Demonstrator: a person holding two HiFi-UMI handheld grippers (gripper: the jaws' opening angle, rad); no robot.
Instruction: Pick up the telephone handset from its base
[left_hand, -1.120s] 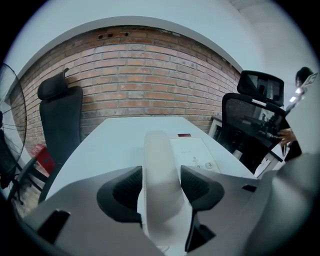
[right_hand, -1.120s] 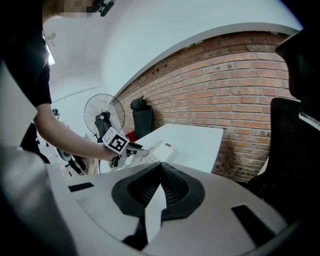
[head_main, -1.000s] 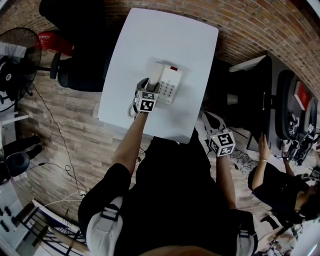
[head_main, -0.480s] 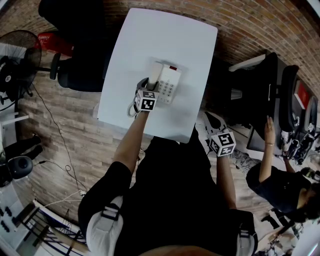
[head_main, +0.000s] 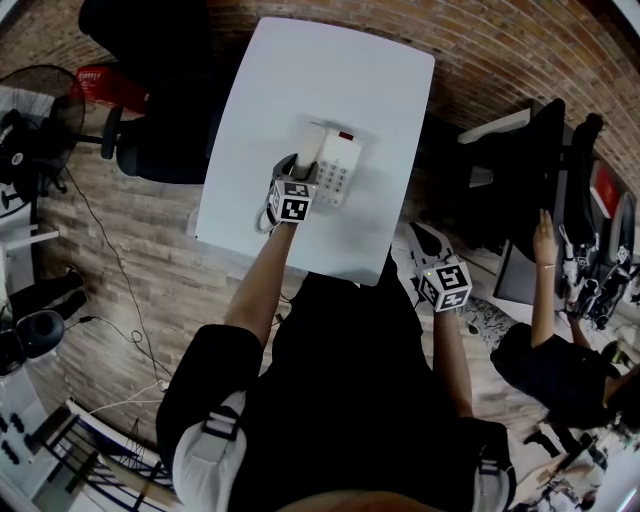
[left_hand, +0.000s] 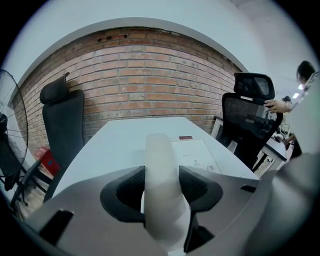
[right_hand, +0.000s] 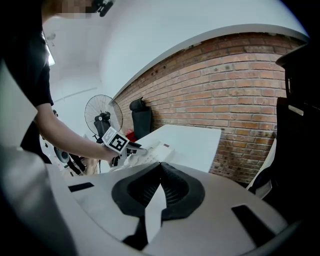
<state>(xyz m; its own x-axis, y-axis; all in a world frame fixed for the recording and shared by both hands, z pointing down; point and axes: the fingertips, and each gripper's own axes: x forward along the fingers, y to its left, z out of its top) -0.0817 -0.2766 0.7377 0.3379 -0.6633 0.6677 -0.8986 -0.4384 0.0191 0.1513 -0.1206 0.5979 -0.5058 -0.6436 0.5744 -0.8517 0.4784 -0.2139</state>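
A white telephone base (head_main: 340, 170) with a keypad sits near the middle of the white table (head_main: 320, 70). Its white handset (head_main: 310, 150) lies along the base's left side. My left gripper (head_main: 298, 172) reaches over the handset's near end. In the left gripper view the handset (left_hand: 161, 150) runs between both dark pads (left_hand: 129, 192), which touch its sides, and the base (left_hand: 194, 152) lies just right of it. My right gripper (head_main: 416, 236) hangs off the table's near right corner. Its jaws (right_hand: 160, 165) are shut on nothing.
A coiled cord (head_main: 262, 218) hangs off the table's near left edge. A black chair (head_main: 150, 150) and a fan (head_main: 30, 110) stand left of the table. At the right a person (head_main: 545, 345) holds a black office chair (left_hand: 247, 115).
Both grippers stay where they were. The person at the right has raised an arm and turned the black chair.
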